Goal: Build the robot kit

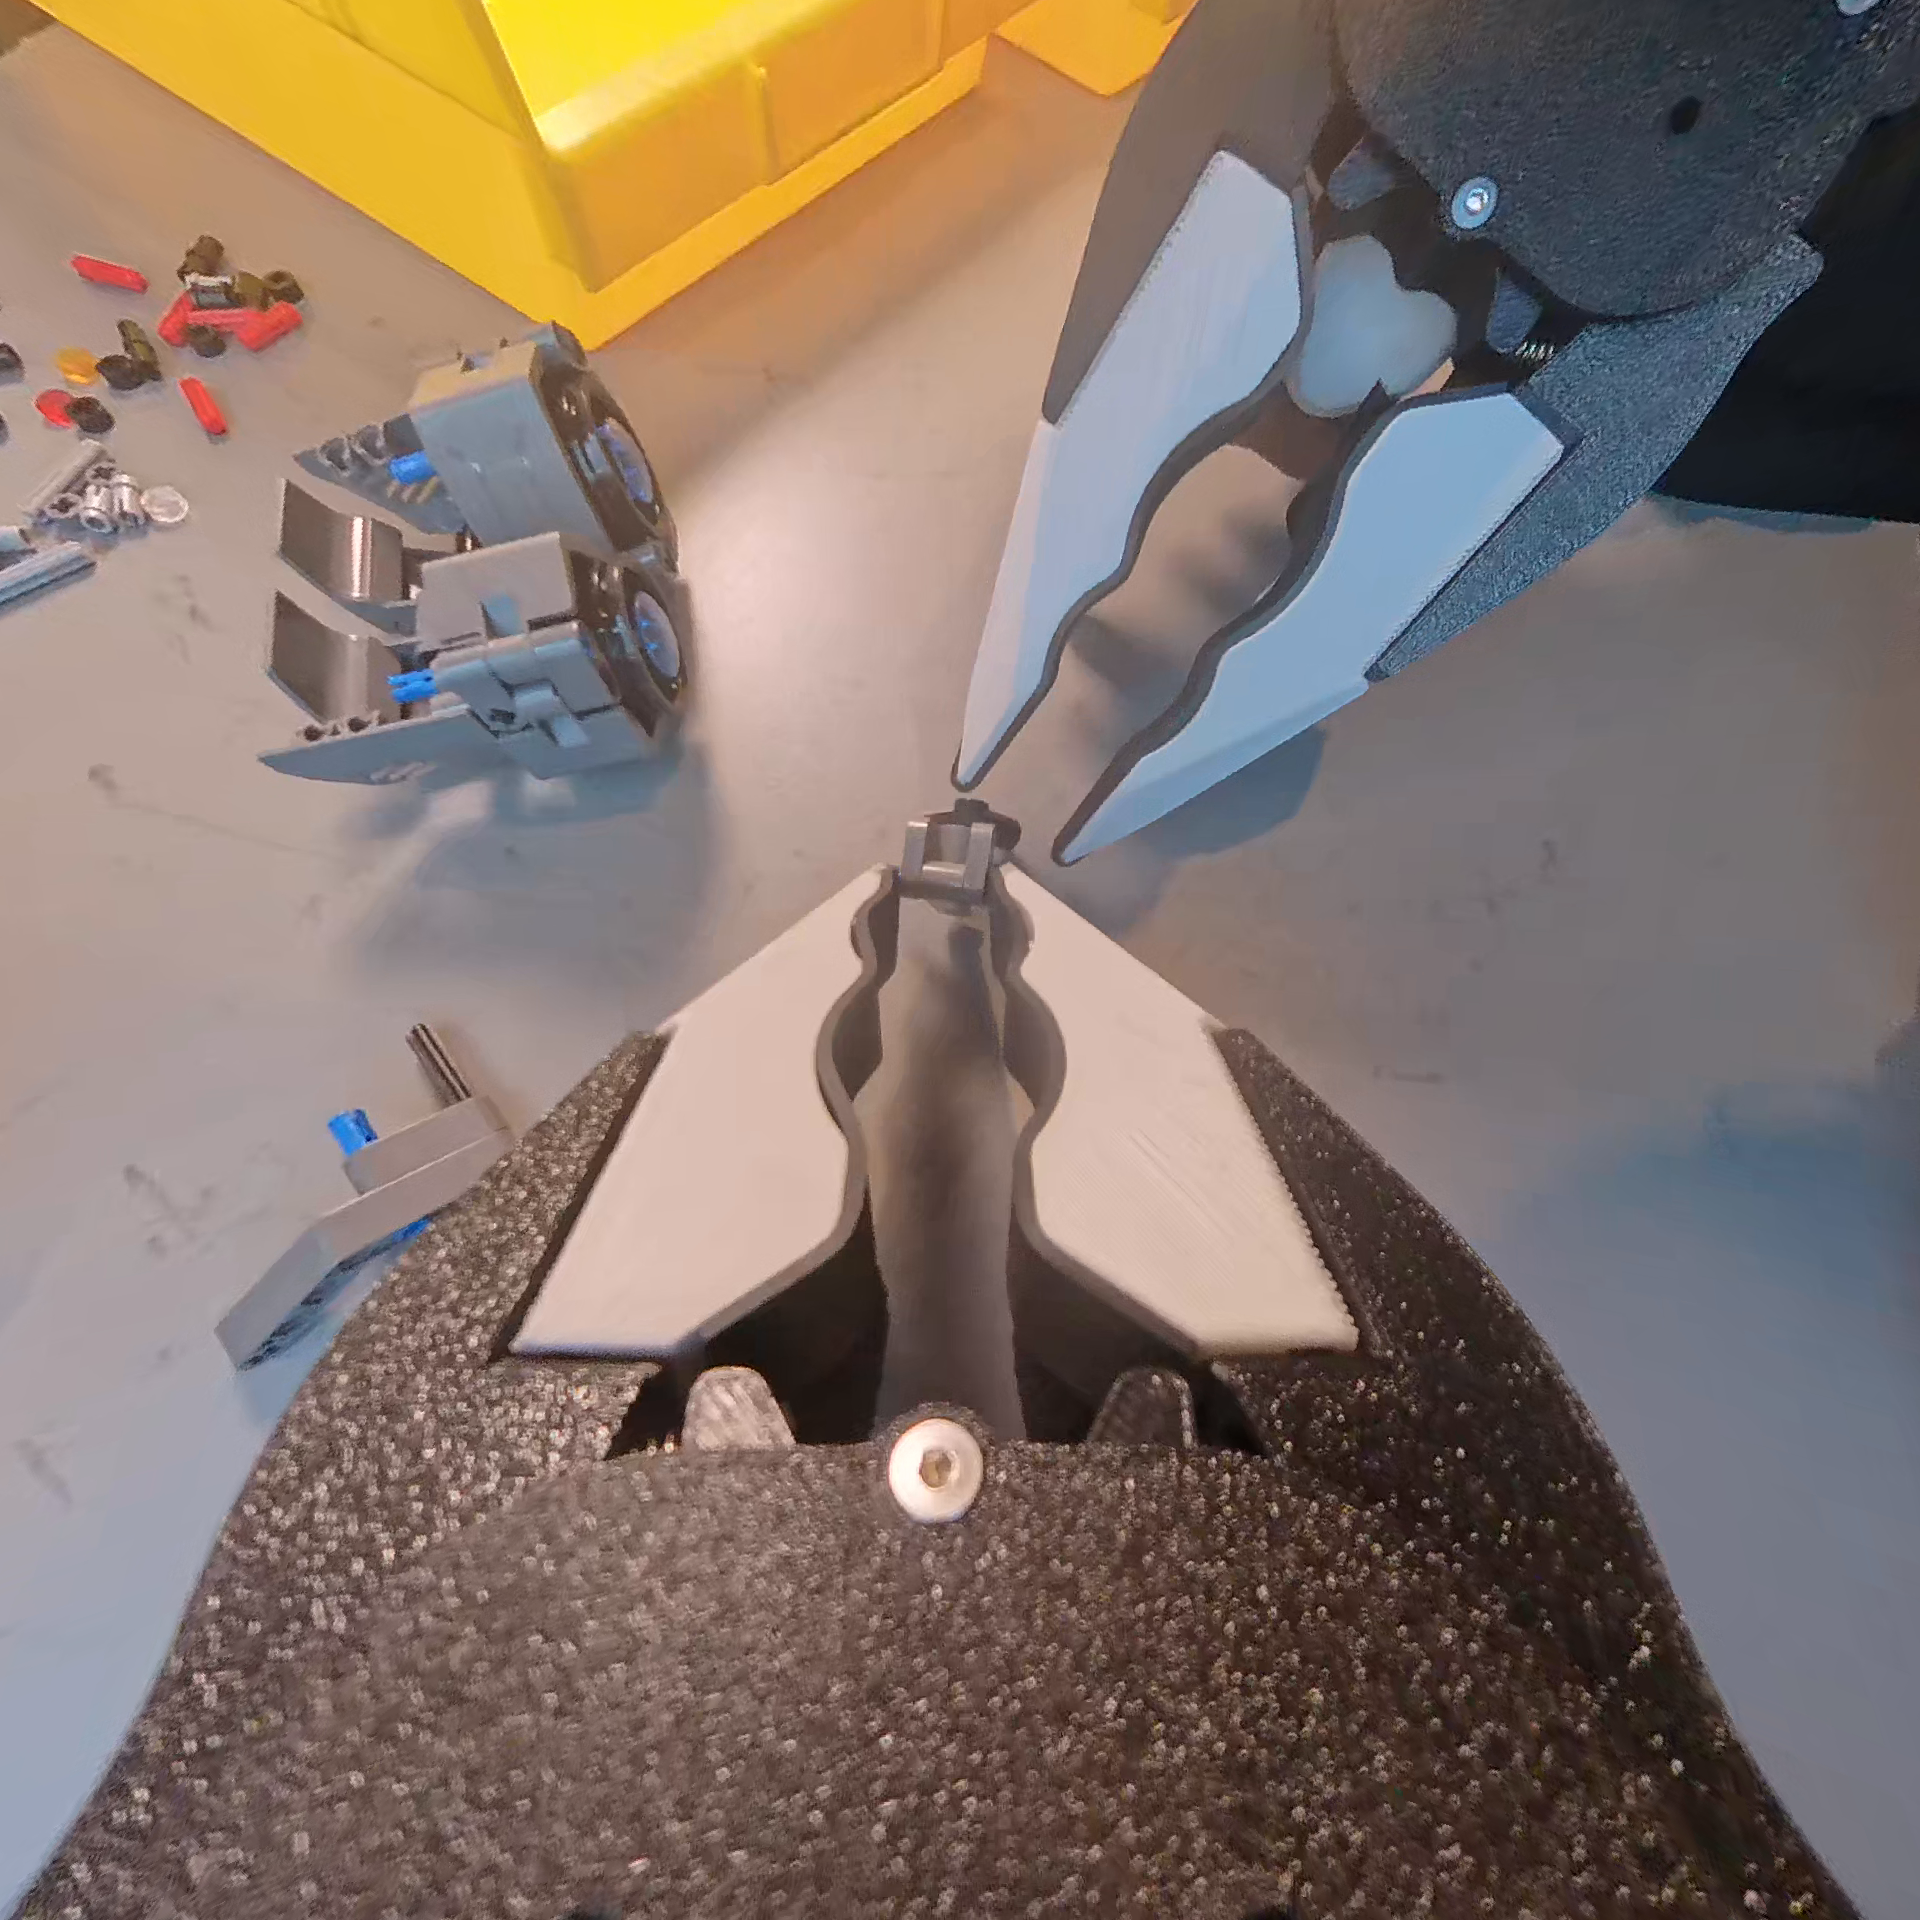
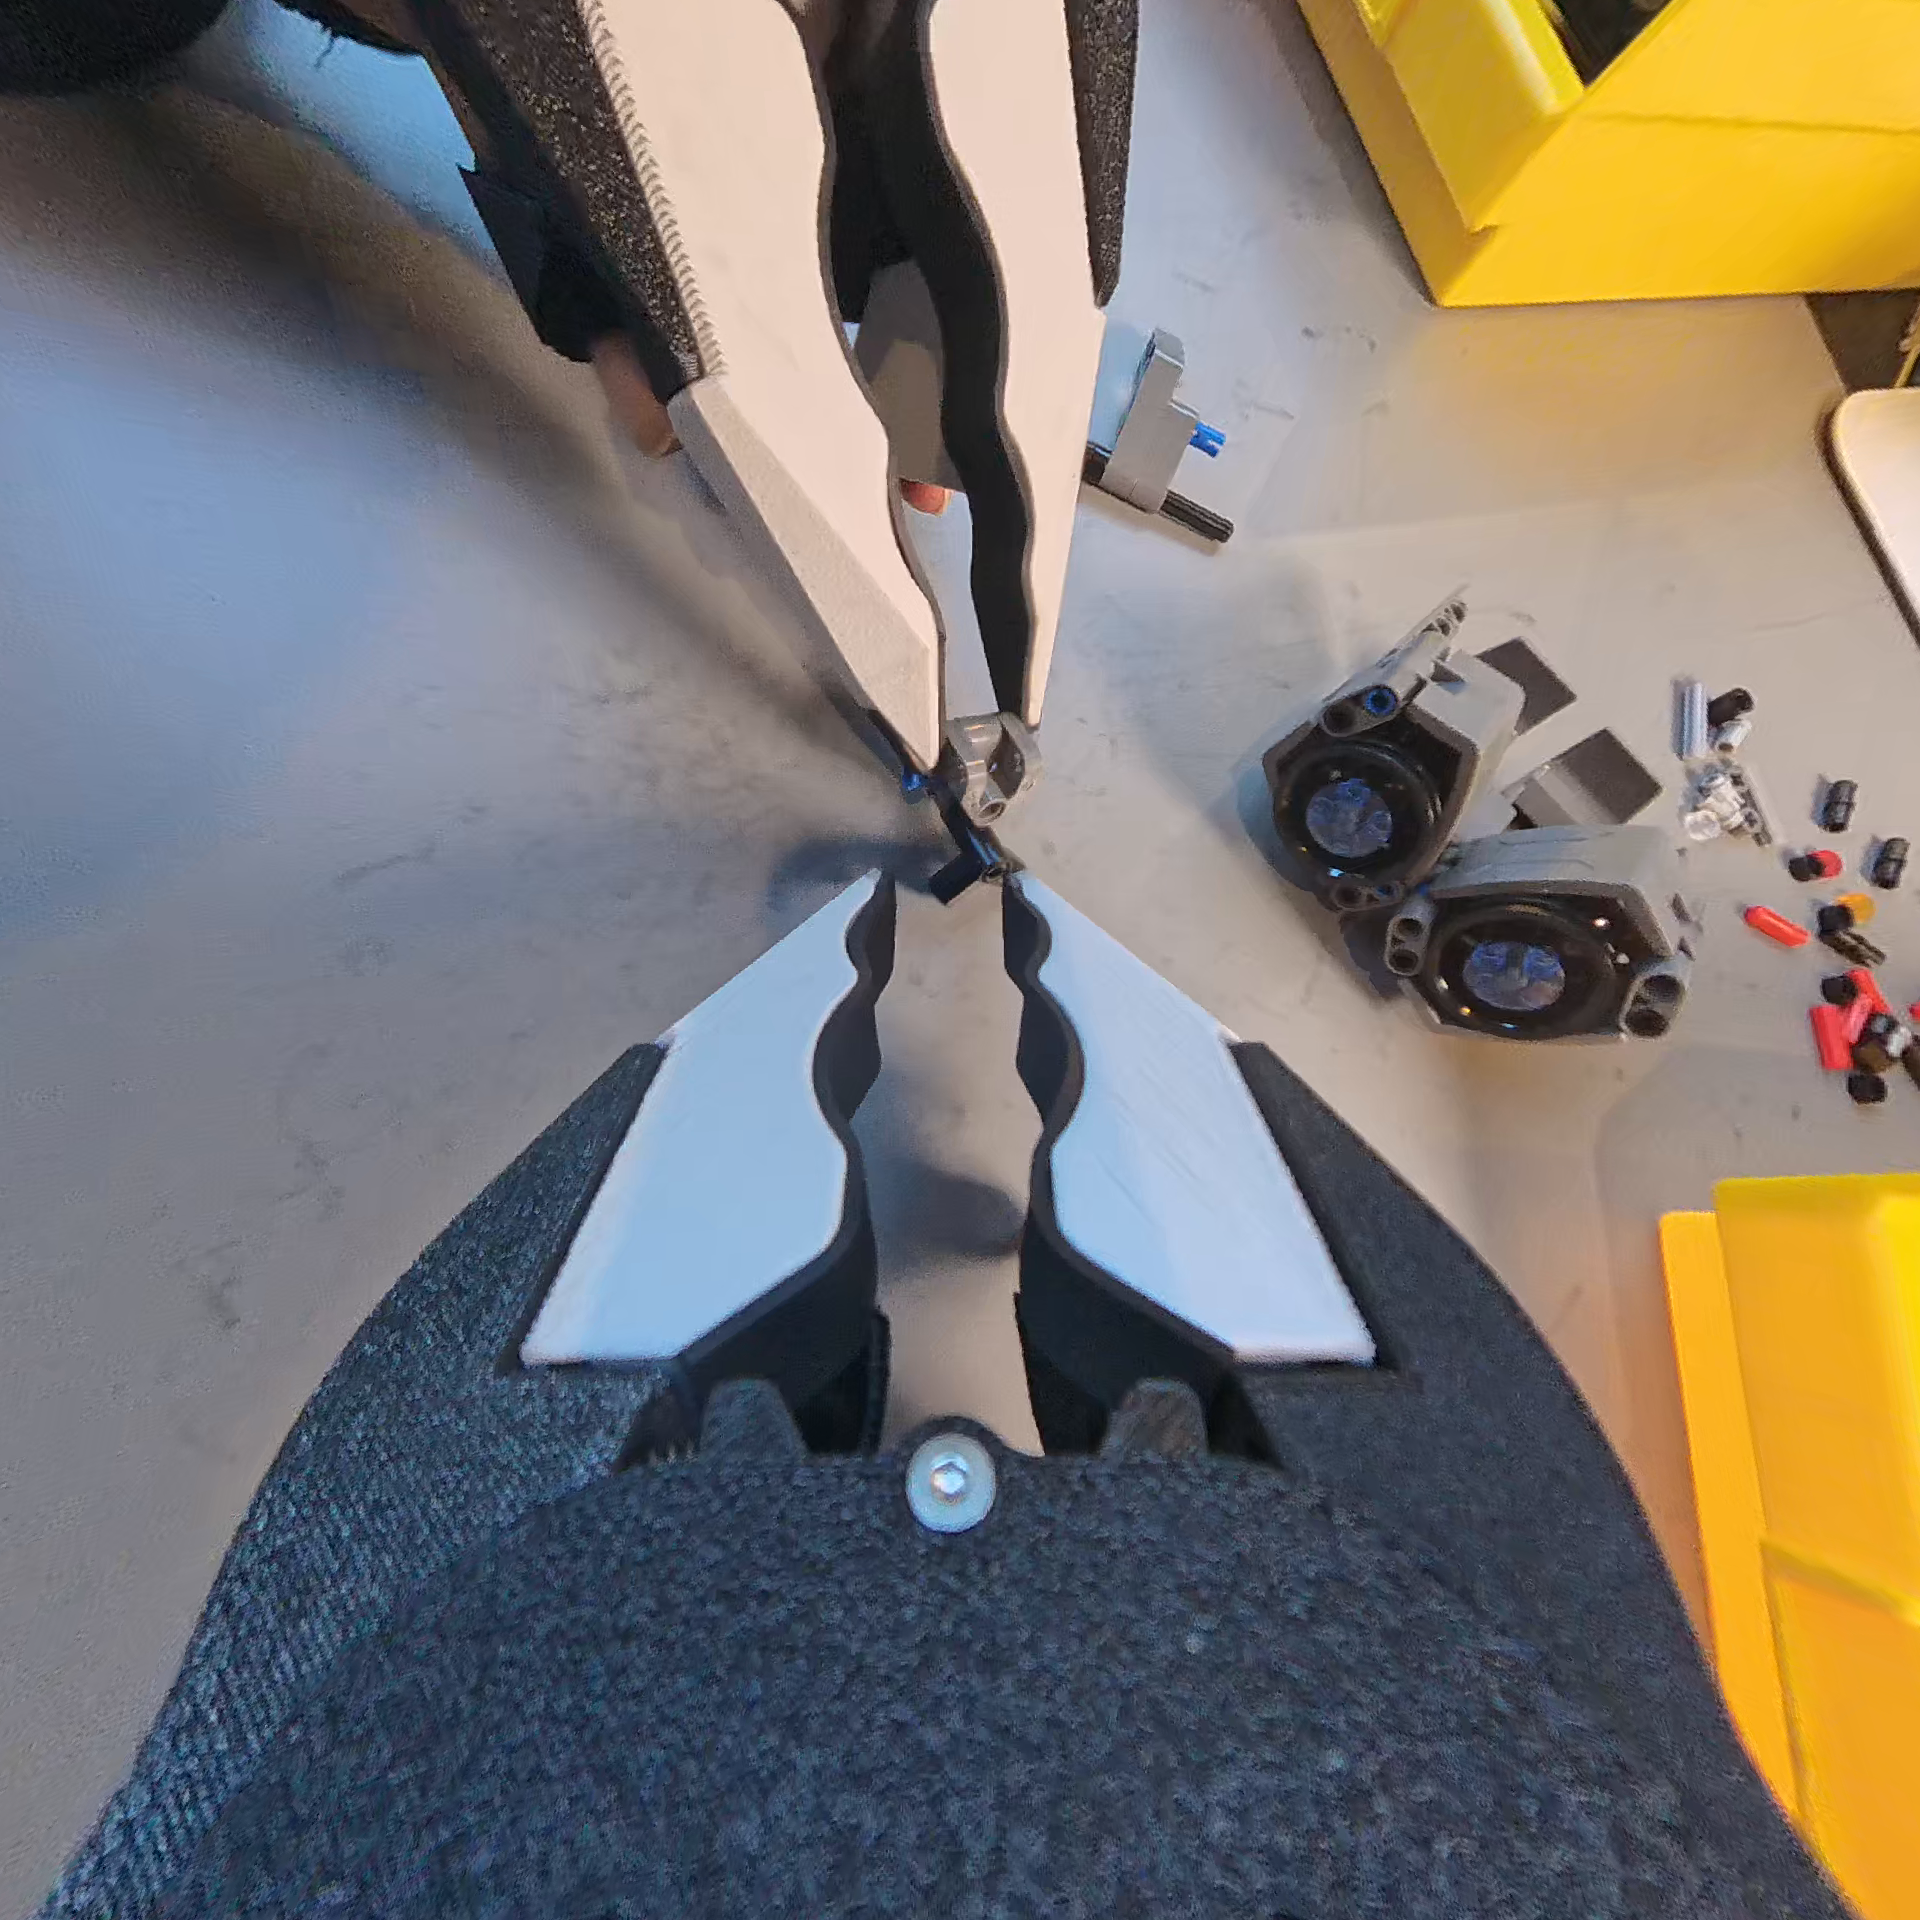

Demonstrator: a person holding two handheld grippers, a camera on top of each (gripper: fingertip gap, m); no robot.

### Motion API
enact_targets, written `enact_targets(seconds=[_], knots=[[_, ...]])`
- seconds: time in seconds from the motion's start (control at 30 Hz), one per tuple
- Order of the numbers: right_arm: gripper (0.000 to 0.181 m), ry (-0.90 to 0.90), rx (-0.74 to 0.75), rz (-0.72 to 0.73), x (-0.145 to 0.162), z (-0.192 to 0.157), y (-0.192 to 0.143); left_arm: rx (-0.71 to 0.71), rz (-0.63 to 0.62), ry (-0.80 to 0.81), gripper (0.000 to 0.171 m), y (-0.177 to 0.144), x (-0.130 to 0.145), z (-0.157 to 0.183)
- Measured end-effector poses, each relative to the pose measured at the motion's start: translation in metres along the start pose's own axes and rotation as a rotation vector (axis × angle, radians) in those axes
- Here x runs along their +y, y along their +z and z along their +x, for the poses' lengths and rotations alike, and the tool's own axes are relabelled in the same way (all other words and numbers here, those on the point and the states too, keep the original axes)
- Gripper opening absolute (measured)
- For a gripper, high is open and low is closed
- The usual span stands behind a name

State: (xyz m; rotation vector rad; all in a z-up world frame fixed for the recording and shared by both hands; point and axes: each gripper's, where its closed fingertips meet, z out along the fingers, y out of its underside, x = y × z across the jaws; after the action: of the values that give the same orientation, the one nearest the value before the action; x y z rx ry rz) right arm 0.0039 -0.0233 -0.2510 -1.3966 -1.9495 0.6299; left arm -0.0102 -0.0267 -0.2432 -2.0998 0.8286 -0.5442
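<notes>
Left gripper clamped on small grey connector above grey table. Right gripper slightly parted, tips flanking black pin projecting from connector; grey motor assembly well apart.

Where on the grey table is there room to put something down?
Bare patch: the grey table on the far side of the two grippers from the motors. Crowded: the two grey motors, the small loose pieces beyond them, the yellow bins and the grey beam with a blue pin.
</notes>
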Motion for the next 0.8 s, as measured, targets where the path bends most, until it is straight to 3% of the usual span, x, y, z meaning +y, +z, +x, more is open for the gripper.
enact_targets(seconds=[0.8], knots=[[0.014,-0.072,0.035,-0.015,-0.0006,0.0034,0.0086,-0.017,-0.003,0.055,0.019,0.0010,0.0003,0.0069]])
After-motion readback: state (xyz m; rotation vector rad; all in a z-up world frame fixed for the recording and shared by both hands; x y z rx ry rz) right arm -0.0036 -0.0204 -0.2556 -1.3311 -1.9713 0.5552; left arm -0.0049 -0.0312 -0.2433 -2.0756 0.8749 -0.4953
